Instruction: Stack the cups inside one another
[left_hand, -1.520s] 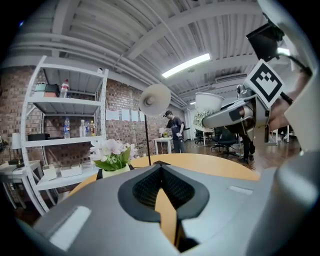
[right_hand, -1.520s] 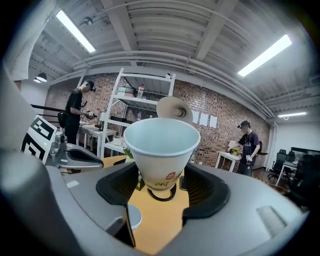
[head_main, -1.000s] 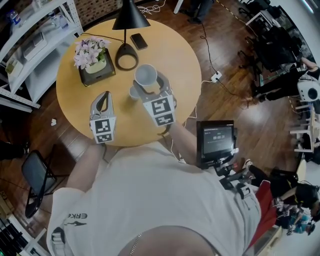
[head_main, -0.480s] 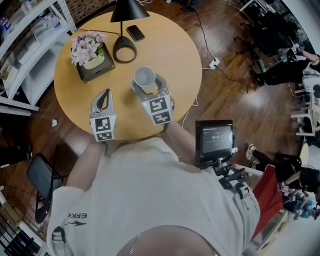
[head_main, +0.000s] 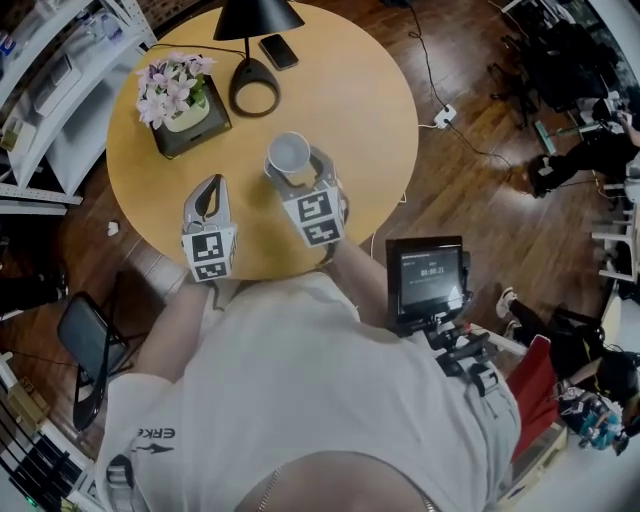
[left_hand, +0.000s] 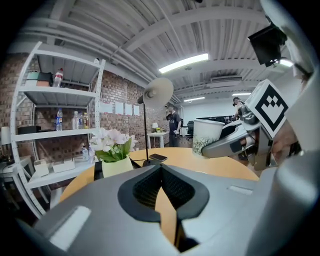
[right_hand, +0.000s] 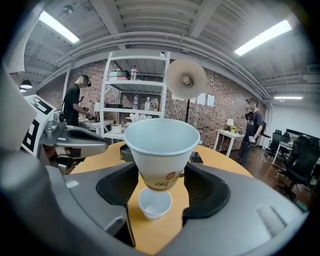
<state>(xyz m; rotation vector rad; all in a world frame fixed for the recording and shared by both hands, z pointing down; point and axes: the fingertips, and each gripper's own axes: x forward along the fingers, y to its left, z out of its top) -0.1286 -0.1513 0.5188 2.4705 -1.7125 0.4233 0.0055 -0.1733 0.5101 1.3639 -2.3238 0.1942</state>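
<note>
In the right tool (head_main: 298, 172): 1 paper cup (right_hand: 160, 145), gripped between its jaws.
Just below that tool, a 2nd cup (right_hand: 154, 202) stands on the table (head_main: 340, 100); the left tool (head_main: 208, 190) beside it is clenched and empty.

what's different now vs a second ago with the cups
The right gripper, still clamped on the large paper cup, brought it over and down, so it now hangs above the small cup on the table, not yet inside it; the head view no longer shows that cup beside it. Nothing let go. The left gripper stayed shut and empty; lamp, phone and flowers unmoved.
</note>
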